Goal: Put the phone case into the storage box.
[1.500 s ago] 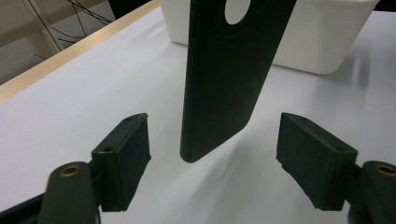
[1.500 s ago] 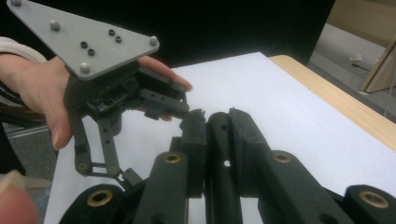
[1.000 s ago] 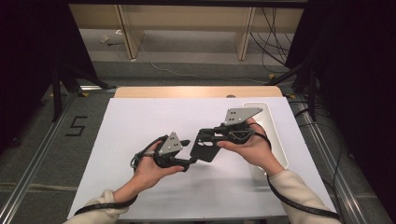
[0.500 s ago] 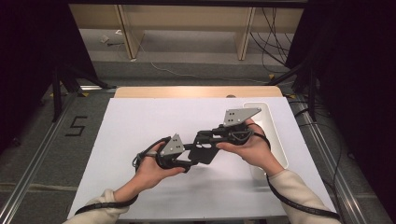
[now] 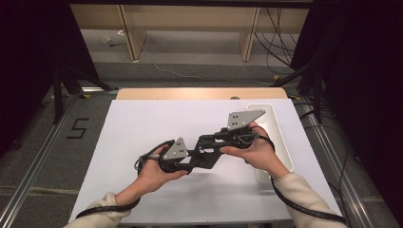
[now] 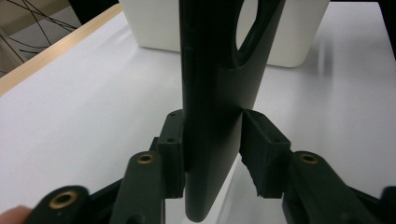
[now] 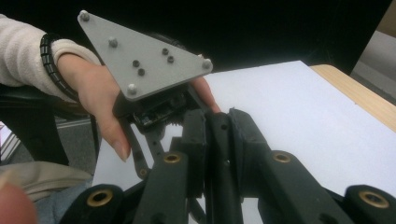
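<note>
A dark phone case point(image 5: 209, 156) with an oval camera hole is held level above the white table sheet point(image 5: 142, 123), between my two grippers. In the left gripper view the case point(image 6: 219, 70) stands on edge between my left gripper's point(image 6: 212, 135) jaws, which have just been closing; both pads now touch its faces. My right gripper point(image 7: 217, 128) is shut on the case's thin other end point(image 7: 219, 158). In the high view the left gripper point(image 5: 192, 159) and the right gripper point(image 5: 214, 142) face each other across the case.
A white oblong tray point(image 5: 278, 128) lies along the table's right side, just behind the right hand, and appears again beyond the case point(image 6: 289, 37). A wooden strip point(image 5: 199, 93) borders the table's far edge. Dark stands and cables sit on the floor around it.
The left gripper's jaws have closed in on the near end of the phone case. Both hands have kept their places, and the right gripper still holds the case.
</note>
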`<state>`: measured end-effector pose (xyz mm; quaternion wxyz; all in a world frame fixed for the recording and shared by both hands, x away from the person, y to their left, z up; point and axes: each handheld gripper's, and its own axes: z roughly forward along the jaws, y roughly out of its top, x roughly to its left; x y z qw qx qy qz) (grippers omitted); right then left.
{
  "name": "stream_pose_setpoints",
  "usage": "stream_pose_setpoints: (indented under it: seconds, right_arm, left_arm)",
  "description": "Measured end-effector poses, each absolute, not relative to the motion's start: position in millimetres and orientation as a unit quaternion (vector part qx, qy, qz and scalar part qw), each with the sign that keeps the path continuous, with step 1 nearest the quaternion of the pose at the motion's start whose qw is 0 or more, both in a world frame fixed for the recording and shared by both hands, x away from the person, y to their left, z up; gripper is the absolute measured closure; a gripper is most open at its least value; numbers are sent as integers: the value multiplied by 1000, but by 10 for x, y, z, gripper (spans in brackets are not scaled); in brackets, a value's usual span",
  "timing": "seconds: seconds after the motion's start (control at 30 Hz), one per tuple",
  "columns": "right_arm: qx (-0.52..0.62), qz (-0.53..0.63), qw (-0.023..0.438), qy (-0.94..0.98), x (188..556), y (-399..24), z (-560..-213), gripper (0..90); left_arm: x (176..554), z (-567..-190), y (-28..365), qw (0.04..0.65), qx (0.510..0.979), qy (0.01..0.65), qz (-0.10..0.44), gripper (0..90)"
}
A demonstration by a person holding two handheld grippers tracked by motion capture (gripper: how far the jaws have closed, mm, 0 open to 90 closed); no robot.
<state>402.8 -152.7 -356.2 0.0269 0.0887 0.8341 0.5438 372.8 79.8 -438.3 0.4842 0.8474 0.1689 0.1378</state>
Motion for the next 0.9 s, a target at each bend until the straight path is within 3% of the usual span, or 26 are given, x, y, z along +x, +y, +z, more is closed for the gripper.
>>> stream_pose_setpoints:
  seconds: [0.33,0.47,0.9]
  right_arm:
    - [83,554,21,828,4039,-1537,-3567,737]
    - [82,559,25,824,4040,-1539,-3560,697]
    - [106,587,55,800,4070,-1566,-3569,365]
  left_arm:
    - [3724,-4334,825,472,854,174,133,787]
    - [3712,-4316,815,470,854,179,131,795]
    - [3731,-4310,853,474,846,212,125,797]
